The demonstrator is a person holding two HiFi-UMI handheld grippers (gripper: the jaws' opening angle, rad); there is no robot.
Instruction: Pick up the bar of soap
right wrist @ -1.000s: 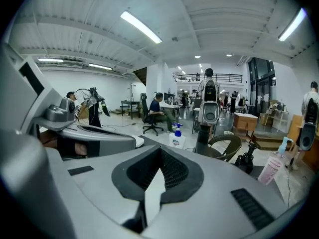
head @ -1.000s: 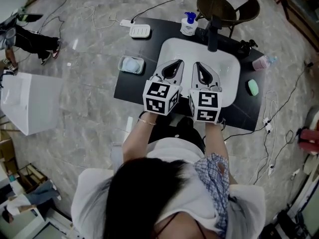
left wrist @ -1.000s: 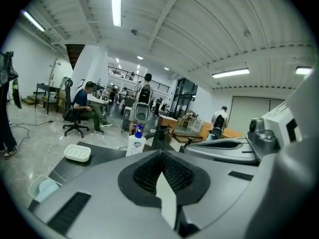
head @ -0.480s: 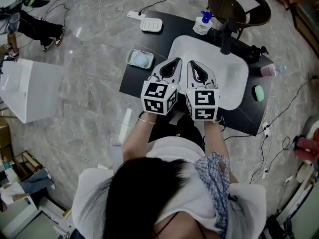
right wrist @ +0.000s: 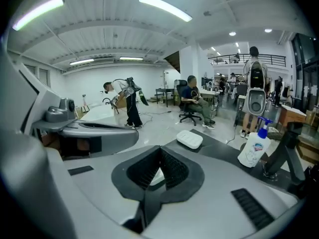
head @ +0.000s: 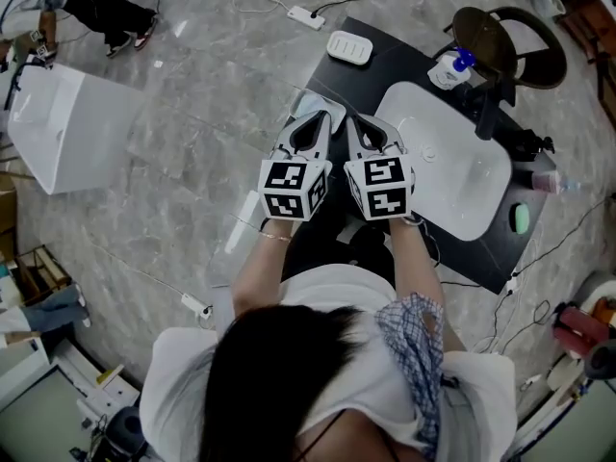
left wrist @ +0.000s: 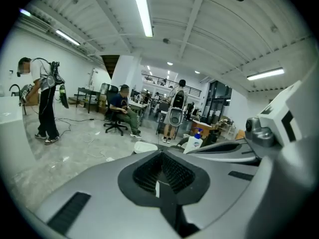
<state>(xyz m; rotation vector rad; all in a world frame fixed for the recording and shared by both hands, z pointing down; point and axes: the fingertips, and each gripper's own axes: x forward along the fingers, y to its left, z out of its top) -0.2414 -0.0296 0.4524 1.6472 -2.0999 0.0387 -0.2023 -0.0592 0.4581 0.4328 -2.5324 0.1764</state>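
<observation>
In the head view my left gripper (head: 318,125) and right gripper (head: 363,129) hang side by side over the black table (head: 371,75), just left of the white sink basin (head: 452,176). Both are shut with nothing between the pads. Their tips cover most of a clear dish (head: 300,104) holding something pale. A white soap dish (head: 348,46) lies at the table's far left corner, also in the right gripper view (right wrist: 190,139) ahead of the shut right gripper (right wrist: 160,151). A green oval bar (head: 520,218) lies right of the basin. In the left gripper view the left gripper (left wrist: 160,153) is shut.
A pump bottle (head: 449,68) and black faucet (head: 488,104) stand behind the basin, with a round chair (head: 505,32) beyond. A white box (head: 72,128) sits on the floor to the left. Cables and a power strip (head: 306,14) lie about. People stand and sit in the room (right wrist: 127,103).
Both grippers have slid left from over the basin's front to the table beside it, over the clear dish. They stay shut. The head view has swung, shifting the table right.
</observation>
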